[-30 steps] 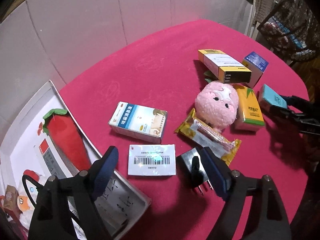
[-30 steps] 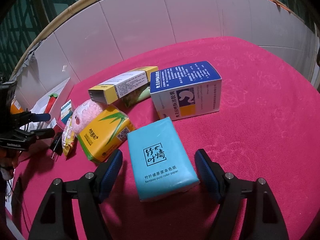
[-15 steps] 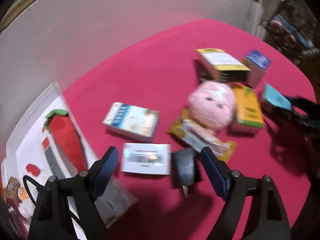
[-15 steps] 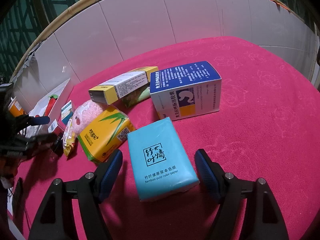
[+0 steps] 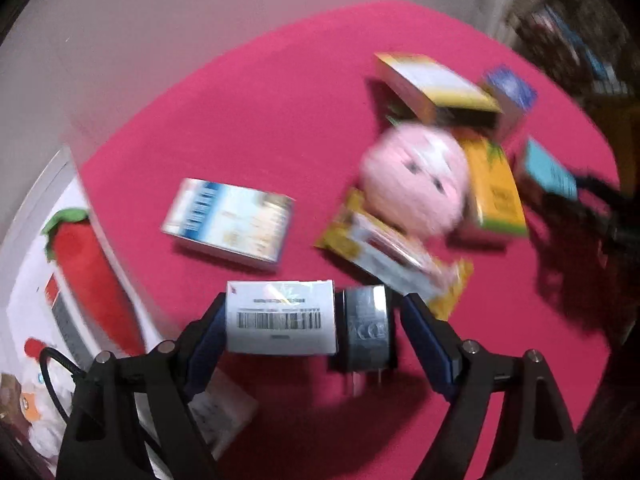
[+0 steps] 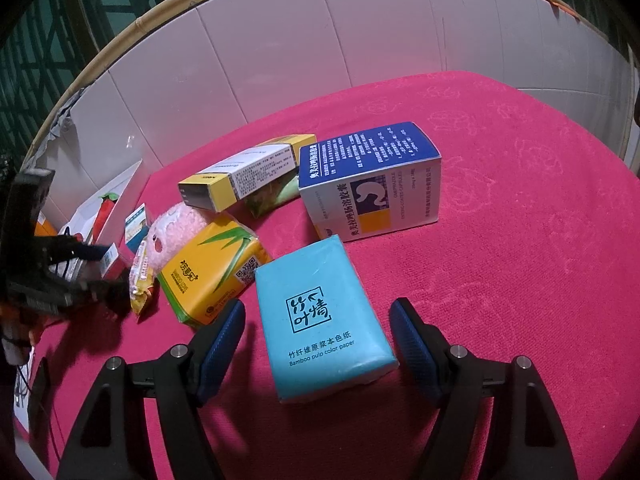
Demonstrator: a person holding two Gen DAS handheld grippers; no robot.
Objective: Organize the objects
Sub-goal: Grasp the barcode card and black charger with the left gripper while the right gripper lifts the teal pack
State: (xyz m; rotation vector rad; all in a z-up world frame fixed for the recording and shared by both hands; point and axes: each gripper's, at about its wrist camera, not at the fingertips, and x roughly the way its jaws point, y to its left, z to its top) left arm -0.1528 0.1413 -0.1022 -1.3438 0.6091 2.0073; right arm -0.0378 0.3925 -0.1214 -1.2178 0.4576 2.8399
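Pink-red cloth covers the table [image 6: 520, 200], and everything sits on it. At the far left edge, beyond the left fingers, a white tray [image 5: 36, 248] holds a red carrot-shaped toy [image 5: 86, 272].

Ahead of the right fingers lies the main heap: a blue-and-white medicine box [image 6: 372, 184] stands farthest out, a yellow-and-white carton [image 6: 244, 172] leans beside it, and a yellow bamboo-print tissue pack [image 6: 212, 272] lies just left of the left pad. A round pink plush [image 5: 416, 184] rests against that pack, with a yellow snack wrapper [image 5: 392, 260] under its near side.

The right gripper [image 6: 318, 344] has its fingers [image 6: 222, 340] spread wide, straddling a turquoise tissue pack [image 6: 320, 316]. A strip of cloth shows on each side between pad and pack, so nothing is gripped.

The left gripper [image 5: 310, 332] likewise stands well apart. Between its fingers [image 5: 426, 338] lie two things side by side: a white barcode box [image 5: 280, 322], whose left end meets the left pad, though blur hides whether it truly touches, and a dark plug adapter [image 5: 366, 330], prongs toward the camera, clear of the right pad. Neither is clamped. A blue-and-white box [image 5: 230, 222] lies just beyond the left pad.
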